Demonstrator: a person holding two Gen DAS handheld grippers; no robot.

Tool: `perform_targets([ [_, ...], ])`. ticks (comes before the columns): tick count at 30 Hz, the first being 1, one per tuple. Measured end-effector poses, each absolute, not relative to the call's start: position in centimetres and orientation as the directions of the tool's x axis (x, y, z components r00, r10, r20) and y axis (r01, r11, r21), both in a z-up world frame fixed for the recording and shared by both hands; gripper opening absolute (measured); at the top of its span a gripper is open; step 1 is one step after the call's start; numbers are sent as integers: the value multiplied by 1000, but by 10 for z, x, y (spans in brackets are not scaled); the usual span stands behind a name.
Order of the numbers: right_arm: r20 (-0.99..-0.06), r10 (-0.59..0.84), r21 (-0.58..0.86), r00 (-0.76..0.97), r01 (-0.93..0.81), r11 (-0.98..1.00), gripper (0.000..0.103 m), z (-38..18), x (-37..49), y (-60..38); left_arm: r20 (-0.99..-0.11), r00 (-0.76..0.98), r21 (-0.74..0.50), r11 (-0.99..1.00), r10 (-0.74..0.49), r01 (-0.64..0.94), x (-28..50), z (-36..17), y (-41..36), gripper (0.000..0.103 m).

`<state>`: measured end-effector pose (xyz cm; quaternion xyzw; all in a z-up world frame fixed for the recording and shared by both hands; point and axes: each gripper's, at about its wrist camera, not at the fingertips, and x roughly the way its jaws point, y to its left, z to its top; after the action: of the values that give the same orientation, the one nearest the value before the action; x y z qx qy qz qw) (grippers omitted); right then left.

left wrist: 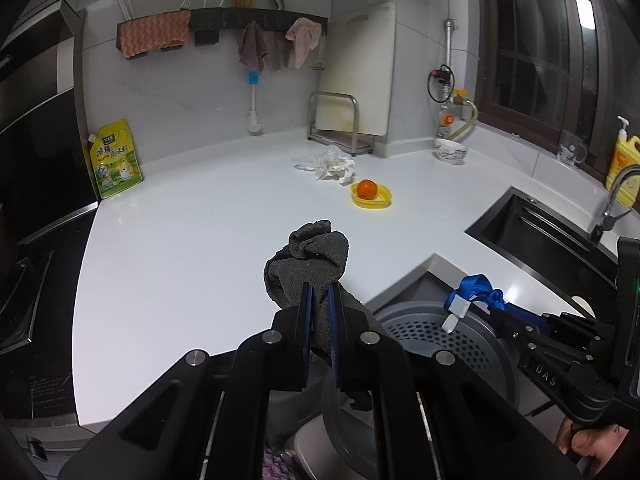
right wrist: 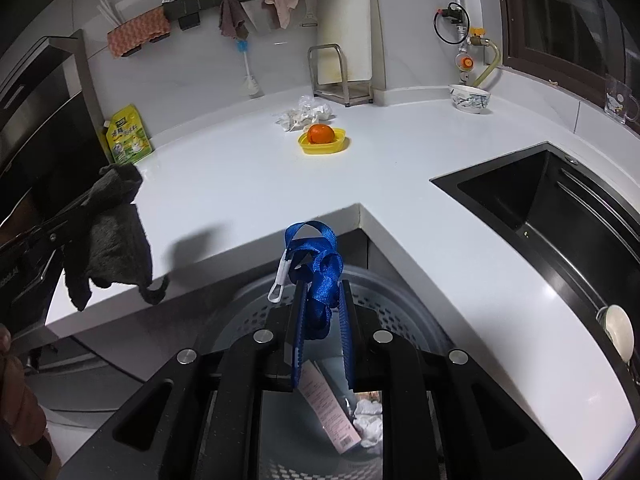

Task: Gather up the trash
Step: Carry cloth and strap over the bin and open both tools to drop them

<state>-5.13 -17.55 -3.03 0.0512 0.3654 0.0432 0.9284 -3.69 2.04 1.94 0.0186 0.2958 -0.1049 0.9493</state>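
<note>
My left gripper (left wrist: 319,292) is shut on a dark grey rag (left wrist: 308,260) and holds it above the front edge of the white counter (left wrist: 200,232); the rag also shows in the right wrist view (right wrist: 108,236). My right gripper (right wrist: 323,292) is shut on a blue strap (right wrist: 316,256) with a white clip (right wrist: 279,280), above the grey perforated trash bin (right wrist: 400,308). The strap (left wrist: 476,292) and bin (left wrist: 440,340) also show in the left wrist view. Inside the bin lie a pink box (right wrist: 328,412) and white tissue (right wrist: 368,420). Crumpled plastic and paper (left wrist: 328,166) lie far back on the counter.
An orange on a yellow dish (left wrist: 371,196) sits mid-counter. A green pouch (left wrist: 116,160) leans at the left wall. A bowl (left wrist: 451,151) and a rack with a cutting board (left wrist: 340,124) stand at the back. A black sink (right wrist: 560,216) is right, with a yellow soap bottle (left wrist: 622,160).
</note>
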Motion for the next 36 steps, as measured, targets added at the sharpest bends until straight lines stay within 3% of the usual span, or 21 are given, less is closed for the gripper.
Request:
perform_targets([
  [16, -710, 118, 131, 694, -35, 991, 15, -66, -108, -173, -657, 691, -69, 937, -300, 342, -74, -38, -22, 9],
  [36, -766, 152, 194, 625, -2, 981, 15, -112, -89, -191, -759, 598, -57, 942, -257, 332, -47, -94, -50, 9],
])
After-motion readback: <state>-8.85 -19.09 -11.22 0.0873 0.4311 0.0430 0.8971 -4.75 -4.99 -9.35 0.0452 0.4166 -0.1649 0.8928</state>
